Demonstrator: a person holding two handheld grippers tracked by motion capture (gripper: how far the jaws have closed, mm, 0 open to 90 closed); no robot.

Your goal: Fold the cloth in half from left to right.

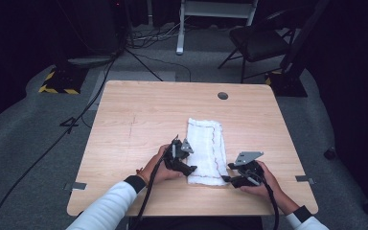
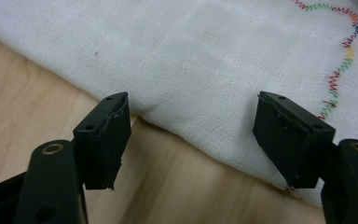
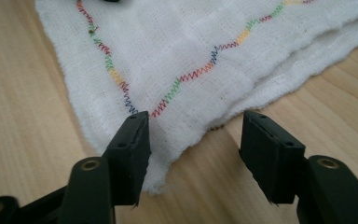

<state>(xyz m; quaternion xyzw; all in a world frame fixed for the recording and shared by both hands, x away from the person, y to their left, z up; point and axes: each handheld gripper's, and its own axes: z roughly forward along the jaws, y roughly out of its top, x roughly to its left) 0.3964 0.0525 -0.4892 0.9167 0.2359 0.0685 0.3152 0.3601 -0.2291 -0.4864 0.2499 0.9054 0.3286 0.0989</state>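
A folded white cloth [image 1: 205,148] with a multicoloured zigzag stitched border lies lengthwise on the wooden table [image 1: 139,120]. My left gripper [image 1: 193,168] is at the cloth's near left edge, open, its jaws straddling the cloth's edge [image 2: 191,126] with nothing pinched. My right gripper [image 1: 226,178] is at the near right corner, also open. In the right gripper view the cloth's corner [image 3: 168,121] lies between and just beyond the jaws [image 3: 193,140], and the stitching [image 3: 186,77] runs across it.
A round grommet hole [image 1: 223,95] sits near the table's far edge. A black chair [image 1: 258,40] and cables lie on the grey carpet beyond. Bare tabletop spreads to the left of the cloth and behind it.
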